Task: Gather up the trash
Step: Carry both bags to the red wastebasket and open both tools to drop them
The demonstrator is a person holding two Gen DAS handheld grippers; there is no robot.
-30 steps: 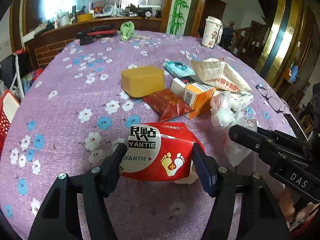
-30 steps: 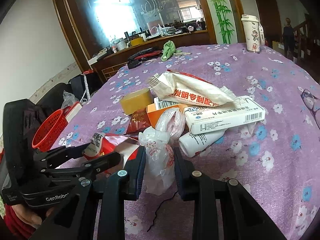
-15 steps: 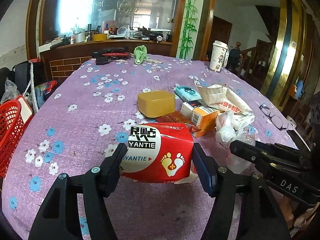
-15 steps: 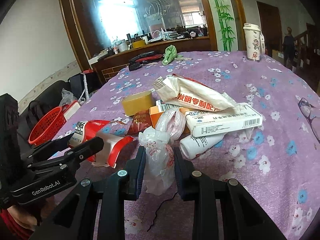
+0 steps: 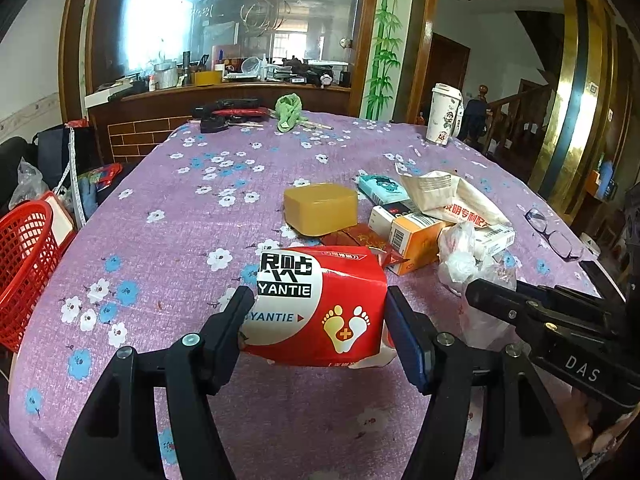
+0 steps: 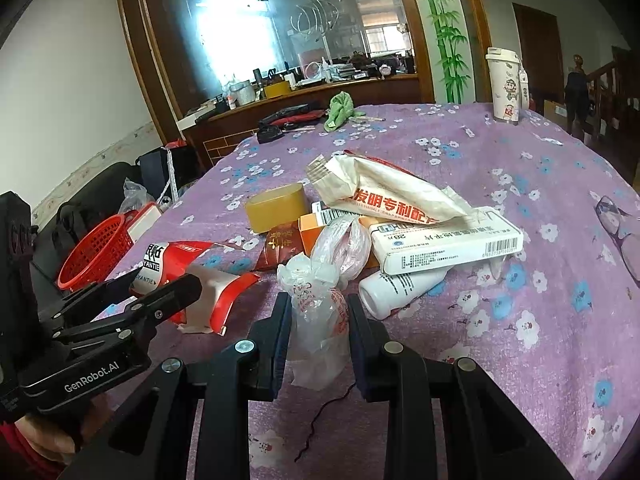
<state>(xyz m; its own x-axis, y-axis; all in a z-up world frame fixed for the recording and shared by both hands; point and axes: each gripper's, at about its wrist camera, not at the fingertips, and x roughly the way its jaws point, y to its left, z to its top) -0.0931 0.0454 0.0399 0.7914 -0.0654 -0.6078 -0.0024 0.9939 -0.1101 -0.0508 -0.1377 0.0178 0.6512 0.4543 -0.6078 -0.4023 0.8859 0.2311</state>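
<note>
My left gripper [image 5: 318,326] is shut on a red and white YANTIE packet [image 5: 316,304] and holds it above the purple flowered tablecloth [image 5: 180,224]; the packet also shows in the right wrist view [image 6: 192,276]. My right gripper [image 6: 318,318] is shut on a crumpled clear plastic bag [image 6: 320,300], which rests on the cloth. A heap of trash lies beyond: a white medicine box [image 6: 444,244], a white bottle [image 6: 396,286], a cream sachet [image 6: 384,196], an orange box [image 5: 416,236] and a yellow block [image 5: 320,208].
A red basket [image 5: 24,264] stands off the table's left edge; it also shows in the right wrist view [image 6: 94,254]. A white cup [image 5: 442,114], green cloth [image 5: 290,110] and black tool [image 5: 228,114] sit at the far side. Glasses [image 5: 550,232] lie right.
My left gripper has lifted the YANTIE packet off the cloth and tilted up, bringing the red basket into view. The right gripper stays on the plastic bag.
</note>
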